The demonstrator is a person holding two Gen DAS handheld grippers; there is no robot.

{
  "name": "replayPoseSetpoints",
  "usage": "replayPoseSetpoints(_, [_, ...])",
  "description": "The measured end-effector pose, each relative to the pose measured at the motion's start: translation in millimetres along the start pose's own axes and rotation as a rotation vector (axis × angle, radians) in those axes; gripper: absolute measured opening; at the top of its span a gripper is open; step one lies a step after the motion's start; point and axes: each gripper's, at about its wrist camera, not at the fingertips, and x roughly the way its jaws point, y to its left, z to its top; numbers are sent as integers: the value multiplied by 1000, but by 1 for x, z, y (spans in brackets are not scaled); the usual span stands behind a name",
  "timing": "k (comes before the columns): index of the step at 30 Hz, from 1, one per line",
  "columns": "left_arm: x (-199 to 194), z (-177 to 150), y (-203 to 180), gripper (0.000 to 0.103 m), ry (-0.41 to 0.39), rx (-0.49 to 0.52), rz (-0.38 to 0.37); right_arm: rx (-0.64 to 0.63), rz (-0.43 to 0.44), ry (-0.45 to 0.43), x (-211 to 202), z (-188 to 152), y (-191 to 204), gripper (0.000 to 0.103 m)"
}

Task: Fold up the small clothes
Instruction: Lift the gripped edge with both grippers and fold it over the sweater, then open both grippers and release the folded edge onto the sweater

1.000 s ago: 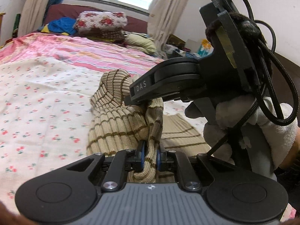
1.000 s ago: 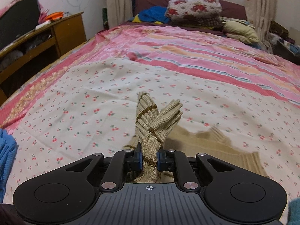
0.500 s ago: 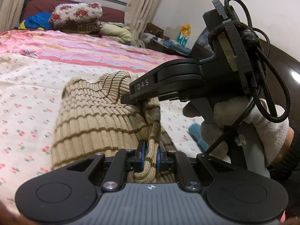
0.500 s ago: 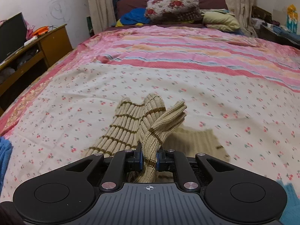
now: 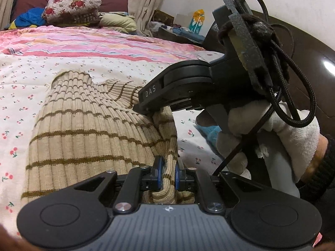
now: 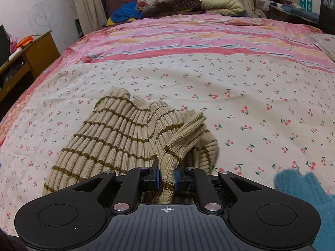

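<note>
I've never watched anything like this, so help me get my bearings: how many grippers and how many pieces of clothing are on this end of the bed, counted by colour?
Black grippers: 2, left gripper and right gripper, both clamped on the sweater.
Beige brown-striped sweater: 1.
Teal knit garment beside it, partly out of frame: 1.
Total: 4.

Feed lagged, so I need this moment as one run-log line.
left hand-held gripper: shut on striped knit garment | right hand-held gripper: shut on same garment | garment draped on bed sheet | fold unfinished
</note>
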Motion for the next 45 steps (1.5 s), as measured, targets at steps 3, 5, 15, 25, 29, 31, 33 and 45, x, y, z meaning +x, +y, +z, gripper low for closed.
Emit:
replayPoseSetpoints(3, [10, 5, 3, 17, 26, 8, 9, -20, -10, 8, 2, -3, 1, 11])
replayPoseSetpoints(5, [12, 10, 8, 17, 34, 10, 11, -40, -23, 4, 3, -5, 5, 12])
replayPoseSetpoints(15, [18, 13, 2, 22, 58, 42, 29, -44, -40, -10, -9, -7, 5, 18])
replayPoseSetpoints(25, [-4, 10, 1, 27, 44, 73, -31, -11, -45, -38, -25, -9, -4, 19])
replayPoseSetpoints(29, [-19, 7, 4, 27, 34, 99, -35, 14, -57, -56, -40, -14, -11, 20])
replayPoseSetpoints(31, [-29, 9, 7, 27, 18, 90, -40, 30, -38, -63, -49, -20, -12, 20])
replayPoseSetpoints(33, [-40, 11, 11, 27, -6, 86, -42, 42, 1, -58, -58, -29, -12, 22])
replayPoseSetpoints(45, [-53, 15, 49, 27, -70, 71, 120, 93, 134, -9, -84, -88, 10, 33])
